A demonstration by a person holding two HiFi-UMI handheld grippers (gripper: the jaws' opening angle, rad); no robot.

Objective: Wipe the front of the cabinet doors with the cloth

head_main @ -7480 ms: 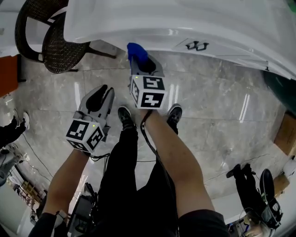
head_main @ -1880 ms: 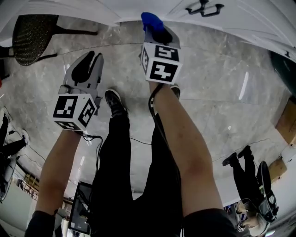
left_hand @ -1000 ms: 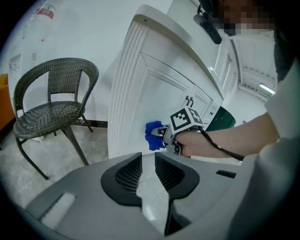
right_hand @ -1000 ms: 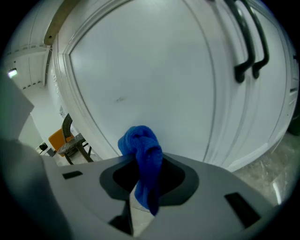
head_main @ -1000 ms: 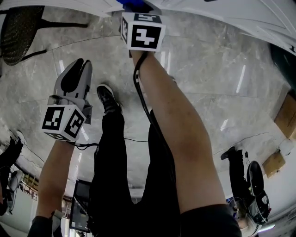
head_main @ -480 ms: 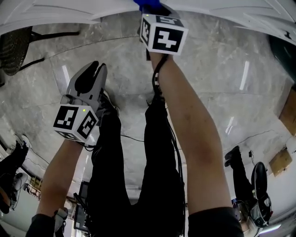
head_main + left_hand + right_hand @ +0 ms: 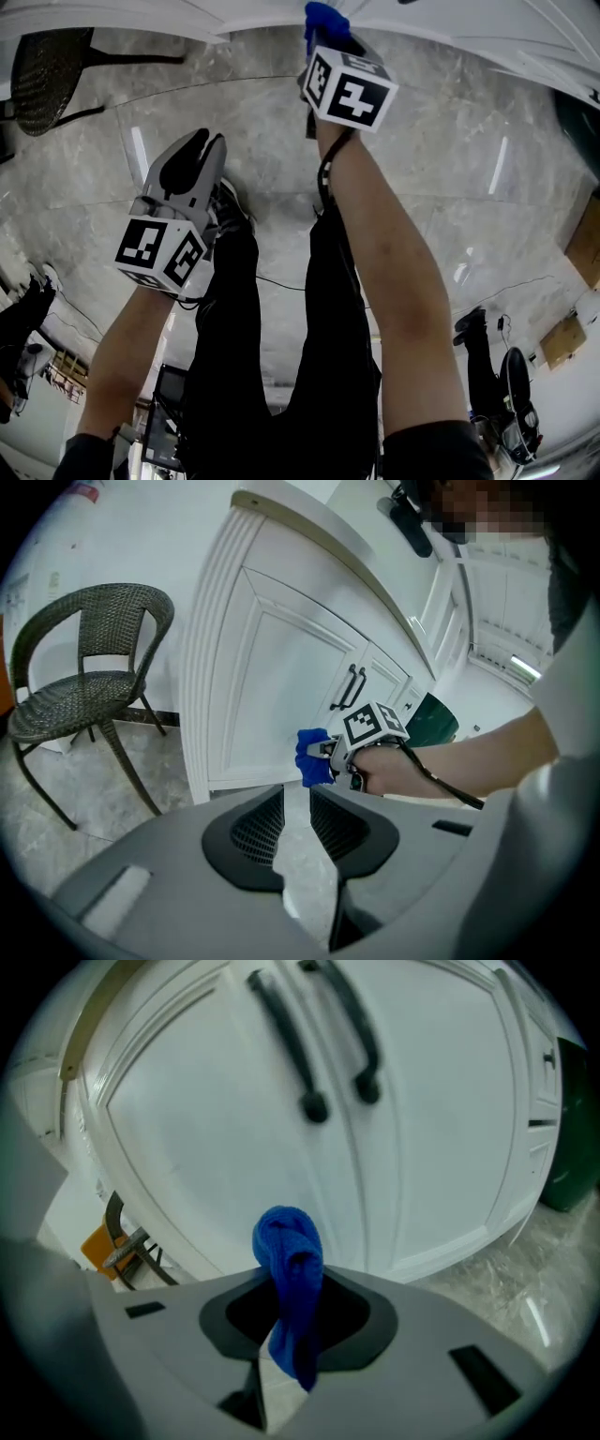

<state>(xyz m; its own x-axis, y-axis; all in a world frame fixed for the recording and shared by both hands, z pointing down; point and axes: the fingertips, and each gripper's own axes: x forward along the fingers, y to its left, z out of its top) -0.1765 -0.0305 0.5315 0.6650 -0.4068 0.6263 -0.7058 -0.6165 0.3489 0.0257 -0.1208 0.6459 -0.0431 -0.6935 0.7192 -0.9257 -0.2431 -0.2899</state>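
The only print to be seen is the black-and-white square markers on each gripper's cube; they carry no words.

The right arm stretches straight out toward 12 o'clock in the head view. The right gripper (image 7: 323, 42) has its jaws clamped on a bunched blue cloth (image 7: 289, 1251), which sticks up past the jaws and hangs below them. From the left gripper view the cloth sits low on the white cabinet door (image 7: 272, 686), near its bottom rail. I cannot tell whether it actually touches. Two dark handles (image 7: 295, 1049) stand above it at about 12 o'clock in the right gripper view.

The left forearm is bent and held back at roughly 9 o'clock. The left gripper (image 7: 202, 145) points forward over the marble floor (image 7: 469, 187), its jaws a narrow gap apart with nothing between them. A wicker chair (image 7: 84, 667) stands at the cabinet's left end.
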